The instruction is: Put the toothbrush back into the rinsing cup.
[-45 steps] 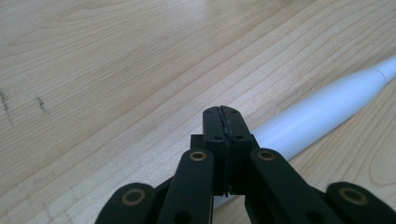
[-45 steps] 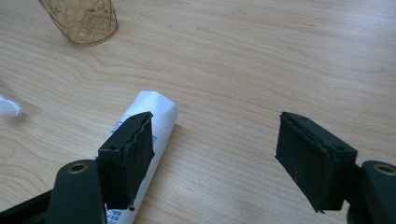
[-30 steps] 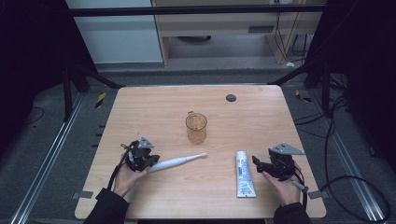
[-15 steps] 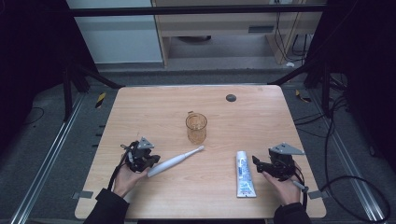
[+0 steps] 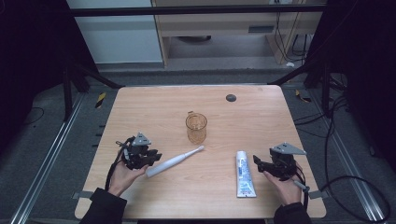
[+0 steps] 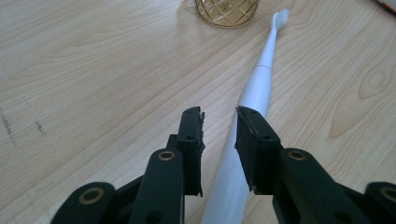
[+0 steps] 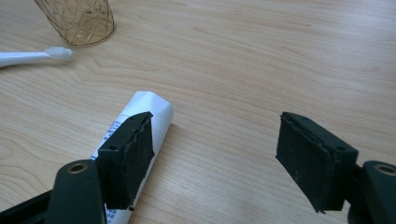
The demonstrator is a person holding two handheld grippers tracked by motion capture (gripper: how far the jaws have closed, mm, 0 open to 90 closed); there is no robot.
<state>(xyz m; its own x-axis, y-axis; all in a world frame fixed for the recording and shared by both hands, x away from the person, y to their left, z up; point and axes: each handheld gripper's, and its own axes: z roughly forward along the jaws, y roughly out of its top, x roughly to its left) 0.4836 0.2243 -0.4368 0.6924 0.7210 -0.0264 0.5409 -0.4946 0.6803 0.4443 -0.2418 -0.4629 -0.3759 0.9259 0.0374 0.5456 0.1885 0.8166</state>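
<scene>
An amber faceted glass cup [image 5: 196, 128] is standing near the middle of the light wooden surface [image 5: 154, 105], and everything else is lying on the person's side of it. A white electric toothbrush [image 5: 173, 160] is lying flat, its bristle head pointing toward the cup and stopping just short of it.

The left tongs [image 5: 148, 157] are sitting at the handle end of the toothbrush, farthest from the cup. In the left gripper view the 2 jaws are standing a narrow gap apart, released, with the white handle [image 6: 243, 154] lying under that gap; I cannot tell whether a pad is touching it.

The right tongs [image 5: 259, 163] are hovering well apart from the cup, spread wide and holding nothing. A white toothpaste tube [image 5: 244, 173] is lying just beside them, on the cup's side.
</scene>
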